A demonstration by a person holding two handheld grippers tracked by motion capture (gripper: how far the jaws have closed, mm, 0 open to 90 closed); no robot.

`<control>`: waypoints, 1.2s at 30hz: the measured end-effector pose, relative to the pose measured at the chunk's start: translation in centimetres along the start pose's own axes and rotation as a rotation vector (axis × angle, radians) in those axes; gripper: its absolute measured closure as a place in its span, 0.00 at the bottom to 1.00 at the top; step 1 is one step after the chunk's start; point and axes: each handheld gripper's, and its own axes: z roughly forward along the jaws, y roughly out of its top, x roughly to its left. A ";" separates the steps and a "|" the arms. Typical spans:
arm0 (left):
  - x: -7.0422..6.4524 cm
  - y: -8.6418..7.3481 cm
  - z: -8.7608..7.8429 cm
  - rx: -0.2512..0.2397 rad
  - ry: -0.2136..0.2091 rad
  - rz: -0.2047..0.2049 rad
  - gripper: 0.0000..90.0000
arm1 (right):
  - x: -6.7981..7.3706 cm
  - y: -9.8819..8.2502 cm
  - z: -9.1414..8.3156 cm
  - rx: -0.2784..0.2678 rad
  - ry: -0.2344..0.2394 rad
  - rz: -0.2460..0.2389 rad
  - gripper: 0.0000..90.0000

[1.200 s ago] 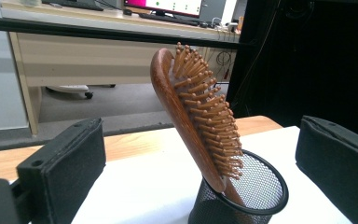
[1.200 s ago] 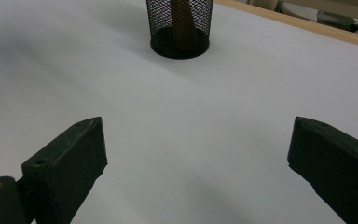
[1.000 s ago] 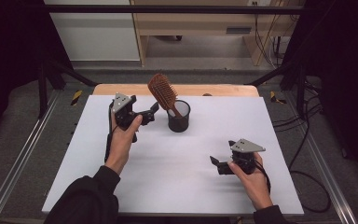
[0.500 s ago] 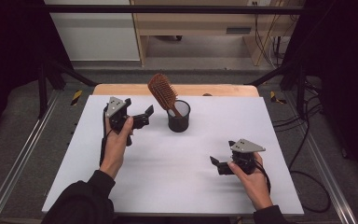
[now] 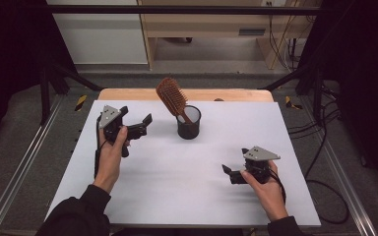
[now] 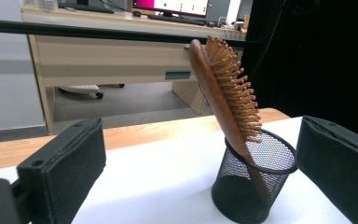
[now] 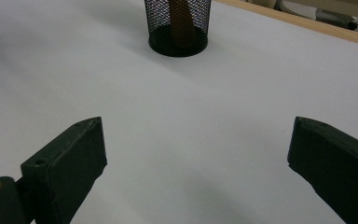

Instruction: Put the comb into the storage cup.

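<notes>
Your left gripper [image 5: 139, 129] hovers wide open and empty, with the brown wooden paddle hairbrush [image 6: 223, 88] just ahead of its jaws, standing handle-down and tilted in the black wire-mesh cup [image 6: 254, 179] on the white worktop [image 5: 177, 177]. The brush looks rigid and light, its lacquered back probably slick, and the cup looks light enough to tip. Judge the neck just above the rim as the best hold, clear of the bristles. Your right gripper [image 5: 232, 175] rests well apart, also wide open and empty.

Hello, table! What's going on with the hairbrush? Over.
Left gripper open, empty, beside the cup. Right gripper open, empty, down low. Hairbrush leaning handle-down in the cup. Nothing in the way.
</notes>
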 end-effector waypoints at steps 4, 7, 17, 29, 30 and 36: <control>0.6 0.4 -1.1 -0.016 0.014 -0.001 0.02 | 0.0 0.0 -0.1 -0.010 -0.003 0.007 0.05; 1.2 0.7 -2.0 -0.019 0.025 0.010 0.02 | -0.1 0.1 -0.3 -0.024 -0.005 0.013 0.05; 3.0 0.3 -5.1 -0.014 0.046 0.013 0.02 | -0.2 0.2 -0.7 -0.059 -0.021 0.029 0.06; 4.2 0.5 -9.2 -0.011 0.072 0.036 0.02 | -0.5 0.0 -1.1 -0.087 -0.020 0.063 0.07; 4.2 0.5 -9.5 -0.009 0.072 0.039 0.02 | -0.5 0.0 -1.2 -0.090 -0.019 0.067 0.07; 4.2 0.0 -11.1 -0.001 0.075 0.070 0.02 | -0.5 0.0 -1.4 -0.111 -0.007 0.061 0.08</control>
